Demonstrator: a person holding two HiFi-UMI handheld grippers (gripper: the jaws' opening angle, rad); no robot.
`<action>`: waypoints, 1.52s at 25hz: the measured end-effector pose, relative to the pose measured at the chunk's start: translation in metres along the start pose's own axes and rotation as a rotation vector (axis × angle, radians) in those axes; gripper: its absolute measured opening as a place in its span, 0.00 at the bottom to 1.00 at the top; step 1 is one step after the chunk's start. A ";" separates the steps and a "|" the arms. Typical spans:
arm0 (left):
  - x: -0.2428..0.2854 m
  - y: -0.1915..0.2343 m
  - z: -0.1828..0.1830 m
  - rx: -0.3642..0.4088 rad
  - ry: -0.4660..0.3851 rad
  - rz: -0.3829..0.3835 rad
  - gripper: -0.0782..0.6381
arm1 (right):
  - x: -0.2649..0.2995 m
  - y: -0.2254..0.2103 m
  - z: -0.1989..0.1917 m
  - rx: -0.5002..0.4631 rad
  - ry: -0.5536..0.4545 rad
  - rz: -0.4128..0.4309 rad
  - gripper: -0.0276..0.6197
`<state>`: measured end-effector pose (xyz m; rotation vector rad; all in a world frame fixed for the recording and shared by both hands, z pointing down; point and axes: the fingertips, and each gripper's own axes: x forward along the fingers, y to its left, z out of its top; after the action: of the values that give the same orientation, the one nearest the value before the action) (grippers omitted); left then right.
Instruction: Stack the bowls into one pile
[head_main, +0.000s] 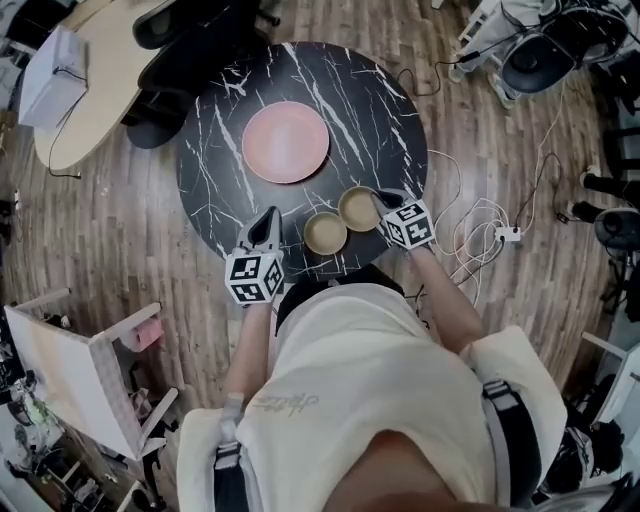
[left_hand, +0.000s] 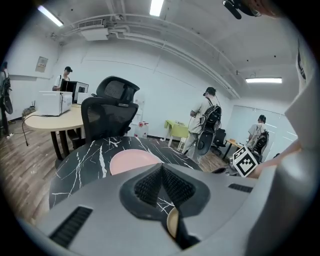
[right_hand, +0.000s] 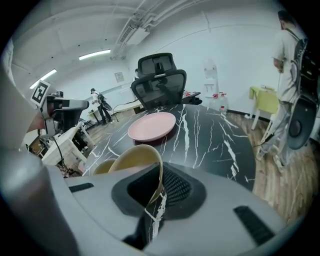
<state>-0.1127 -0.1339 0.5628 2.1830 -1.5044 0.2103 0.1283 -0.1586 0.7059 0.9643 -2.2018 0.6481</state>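
Observation:
Two tan bowls rest near the front edge of the round black marble table (head_main: 215, 160). My right gripper (head_main: 387, 203) is shut on the right rim of the right bowl (head_main: 357, 208). In the right gripper view that bowl (right_hand: 132, 157) tilts up with its rim pinched in the right gripper (right_hand: 159, 172), and the other bowl (right_hand: 101, 166) lies behind it to the left. The left bowl (head_main: 325, 232) stands free. My left gripper (head_main: 268, 222) is just left of it, shut and empty. In the left gripper view the left gripper (left_hand: 161, 170) shows a sliver of bowl (left_hand: 172, 223) below its jaws.
A pink plate (head_main: 285, 141) lies at the table's middle. A black office chair (head_main: 165, 115) and a beige table (head_main: 95, 75) stand beyond the left side. Cables and a white power strip (head_main: 508, 233) lie on the floor at right. Several people stand in the background.

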 end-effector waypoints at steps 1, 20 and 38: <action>-0.001 0.002 0.000 -0.003 -0.004 -0.003 0.14 | -0.002 0.002 0.001 0.000 -0.001 -0.007 0.08; -0.046 0.030 -0.011 -0.022 -0.021 0.007 0.14 | 0.000 0.075 0.017 -0.058 -0.023 0.040 0.08; -0.077 0.067 -0.032 -0.061 0.012 0.053 0.14 | 0.032 0.111 -0.007 -0.057 0.051 0.070 0.08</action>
<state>-0.1988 -0.0732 0.5808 2.0926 -1.5427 0.1923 0.0282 -0.1011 0.7145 0.8358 -2.2048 0.6313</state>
